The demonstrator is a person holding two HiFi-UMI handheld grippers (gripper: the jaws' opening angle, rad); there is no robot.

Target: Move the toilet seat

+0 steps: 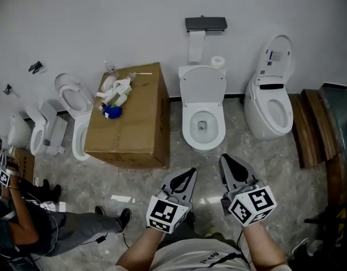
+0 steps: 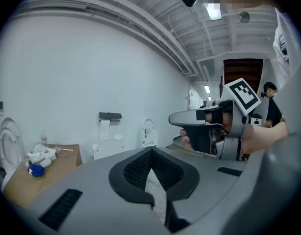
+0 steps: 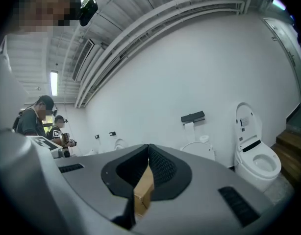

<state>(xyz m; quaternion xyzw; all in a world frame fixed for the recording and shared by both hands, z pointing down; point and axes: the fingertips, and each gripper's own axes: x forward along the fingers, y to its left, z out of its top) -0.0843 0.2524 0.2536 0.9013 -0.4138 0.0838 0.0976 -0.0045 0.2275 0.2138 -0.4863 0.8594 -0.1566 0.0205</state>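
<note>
Both grippers are pressed shut with nothing pinched. In its own view the left gripper point(image 1: 191, 172) has its pads meeting at the tip, and the right gripper point(image 1: 225, 158) looks the same in its view. They hang side by side in the air, low in the head view, each with its marker cube nearest the person. Both point toward the white wall and are well apart from every toilet. Straight ahead of them stands the middle toilet point(image 1: 203, 130), with its lid point(image 1: 202, 84) raised against the wall. Its seat point(image 1: 186, 123) appears to lie flat round the bowl, and neither gripper touches it. A black holder point(image 1: 205, 23) is fixed on the wall above, with a strip of paper hanging from it. A roll point(image 1: 218, 61) sits just beside the top of the lid. To the right is a bulkier toilet point(image 1: 269, 103) with its lid up too, and beyond it are wooden steps point(image 1: 312, 123). Just left of the middle toilet, a cardboard box point(image 1: 137, 129) rests on the stone-patterned floor point(image 1: 241, 151). It carries a cluster of white bottles point(image 1: 118, 89) and a small blue thing point(image 1: 112, 112) near its far corner. Left of the box, two more toilets point(image 1: 77, 109) stand by the wall. A person point(image 1: 32, 224) in dark clothes sits on the floor at the lower left. In the left gripper view, the right gripper shows from the side, gripped by a hand point(image 2: 261, 136).
</note>
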